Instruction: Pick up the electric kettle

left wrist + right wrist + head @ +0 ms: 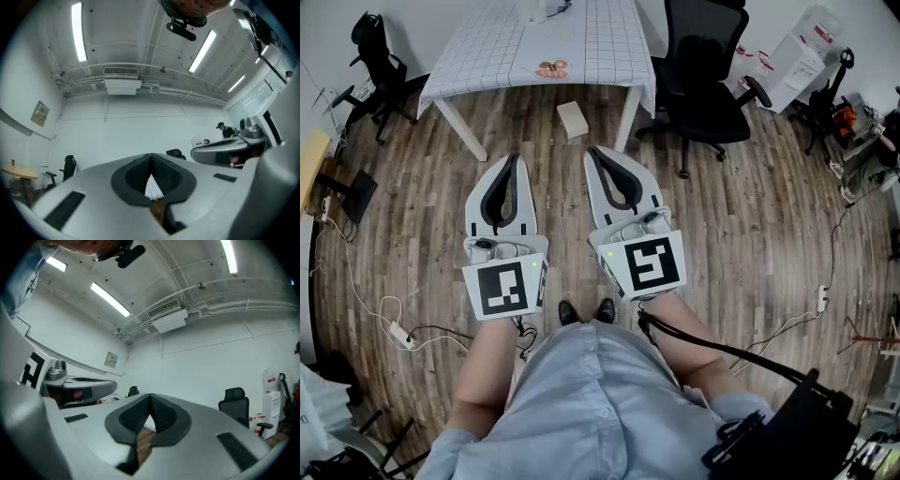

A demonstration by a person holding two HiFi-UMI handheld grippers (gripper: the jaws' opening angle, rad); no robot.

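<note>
Wooden plank floor (pixel 750 216) fills most of the head view. At the top sits the surface (pixel 600 37), covered in a white cloth with a grid pattern and standing on white legs. A black office chair (pixel 703 89) is parked off its right edge, and a second black chair (pixel 380 61) stands off its left corner by the wall. The person is down at the bottom of that view in a light blue shirt (pixel 591 403), shoes showing just below the tongs.

Both tongs are held out over the floor, well short of the surface's near edge. Left tongs (pixel 514 159) are clenched, and in the left gripper view (pixel 151 158) the dark ribbed pads meet at the tip. Right tongs (pixel 596 152) are the same, clenched tight with pads together in the right gripper view (pixel 150 398). Each one carries its marker cube nearest the person.

A small pale box (pixel 573 119) sits on the floor under the near edge of the surface, between the legs. A white power strip (pixel 401 334) lies on the floor at the left.

The kettle (pixel 534 9) looks like the white thing toward the far edge of the surface, mostly cut off by the top of the frame, so I can't say much about it. Near the near edge there's a small flat orange-ish item (pixel 551 67).
</note>
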